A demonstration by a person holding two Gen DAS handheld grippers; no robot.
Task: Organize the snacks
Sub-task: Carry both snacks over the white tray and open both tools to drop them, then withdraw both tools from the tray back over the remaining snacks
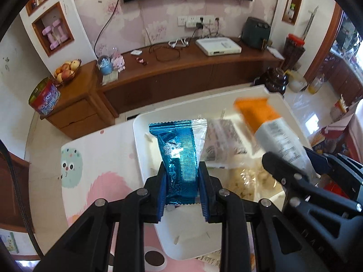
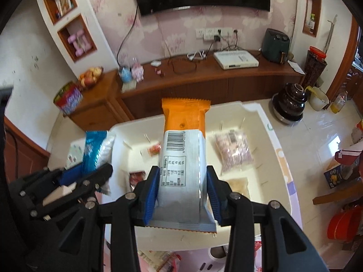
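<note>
My left gripper (image 1: 182, 176) is shut on a blue foil snack packet (image 1: 179, 156) with a clear end, held above the white tray (image 1: 140, 149). My right gripper (image 2: 182, 181) is shut on an orange and white snack packet (image 2: 183, 149), held over the same tray (image 2: 267, 133). The right gripper with its packet (image 1: 272, 131) shows at the right of the left wrist view. The left gripper with the blue packet (image 2: 93, 151) shows at the left of the right wrist view. A pink patterned packet (image 2: 233, 151) and a pale packet (image 2: 238, 183) lie in the tray.
The tray sits on a table with a pink cartoon cover (image 1: 90, 181). Small red snacks (image 2: 154, 149) lie in the tray. More packets (image 2: 158, 258) lie at the table's near edge. A wooden TV cabinet (image 2: 204, 83) stands behind, with a dark jar (image 2: 290, 102) on the floor.
</note>
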